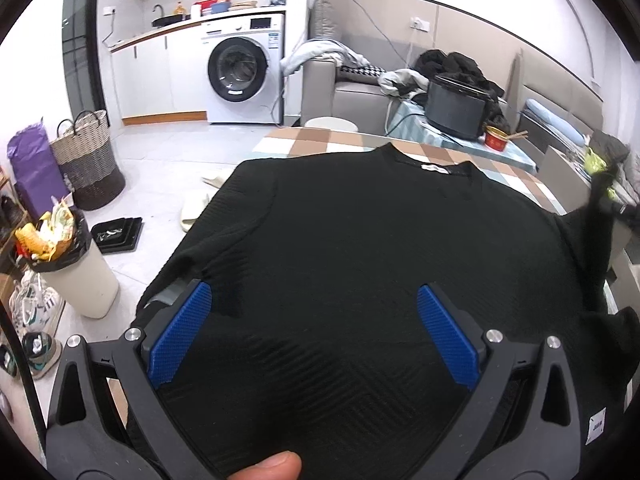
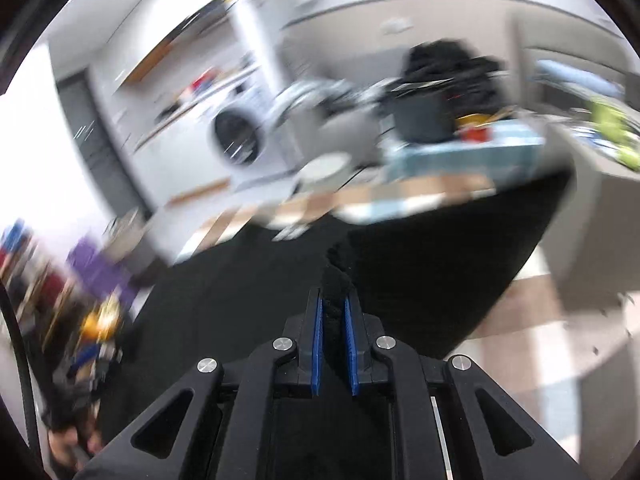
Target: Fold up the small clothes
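**Black sweater spread on the checked counter, one edge pinched**

A black sweater (image 1: pixel 360 248) lies spread flat over a counter (image 1: pixel 320 140) covered in a brown, white and pale blue checked cloth, its collar with a white label pointing away from the camera. The left gripper (image 1: pixel 314 300) hovers over the near part of the garment with its blue-padded jaws spread wide, nothing between them. A fingertip (image 1: pixel 268 468) shows at the bottom edge. The right gripper (image 2: pixel 332 316), seen in a motion-blurred view, has its jaws clamped on a bunched fold of the sweater's fabric, lifted off the counter. A washing machine (image 1: pixel 244 72) stands well behind.
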Available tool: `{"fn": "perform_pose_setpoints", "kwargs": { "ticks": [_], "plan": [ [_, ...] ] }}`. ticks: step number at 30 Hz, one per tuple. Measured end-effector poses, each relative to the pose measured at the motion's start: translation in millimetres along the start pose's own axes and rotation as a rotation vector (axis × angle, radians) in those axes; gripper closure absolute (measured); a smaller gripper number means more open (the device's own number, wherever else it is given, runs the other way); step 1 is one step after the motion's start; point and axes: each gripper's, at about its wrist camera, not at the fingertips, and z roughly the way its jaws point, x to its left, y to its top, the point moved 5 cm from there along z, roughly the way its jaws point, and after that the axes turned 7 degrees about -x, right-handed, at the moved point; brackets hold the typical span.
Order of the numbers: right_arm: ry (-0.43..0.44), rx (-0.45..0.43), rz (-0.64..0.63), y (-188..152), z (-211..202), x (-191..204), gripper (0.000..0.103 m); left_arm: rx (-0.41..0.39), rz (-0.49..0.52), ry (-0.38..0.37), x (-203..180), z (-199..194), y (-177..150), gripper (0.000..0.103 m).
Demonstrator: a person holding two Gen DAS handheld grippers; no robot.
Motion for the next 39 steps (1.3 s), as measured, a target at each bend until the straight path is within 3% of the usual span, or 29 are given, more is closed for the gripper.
{"fn": "perform_pose_setpoints", "kwargs": {
  "ticks": [2,3,7,10,15,22,26,35,39],
  "plan": [
    [0.043,0.109,-0.013,-15.2,11.8,9.7,0.07,0.003,-0.008,0.01,4.7,-3.0,-1.3,0.001],
    [0.046,0.115,-0.017,-19.6,11.4,11.3,0.067,0.004,-0.008,0.013,6.5,-3.7,-2.0,0.001],
    [-0.042,0.108,0.005,-24.9,-3.3,-7.9,0.067,0.011,-0.008,0.018,13.0,-6.1,-5.2,0.001],
    [-0.151,0.153,0.017,-31.8,-2.7,-24.8,0.067,0.016,-0.011,0.016,15.0,-5.5,-6.1,0.001],
    [-0.17,0.241,-0.053,-47.2,2.0,-30.7,0.067,0.021,-0.028,0.026,16.4,-2.3,-5.1,0.001],
    [-0.258,0.289,-0.21,-48.2,14.9,3.0,0.066,0.019,-0.031,0.042,22.0,-5.4,-5.8,0.001],
    [-0.22,0.296,-0.208,-52.7,28.8,22.2,0.059,0.02,-0.04,0.039,21.4,-4.1,-7.0,0.001],
    [-0.189,0.352,-0.064,-77.2,74.1,15.6,0.059,0.023,-0.041,0.052,26.1,-2.5,-8.0,0.001],
    [-0.214,0.334,-0.077,-79.1,80.6,14.8,0.059,0.03,-0.061,0.066,31.9,-0.2,-9.7,0.001]
  ]
}}
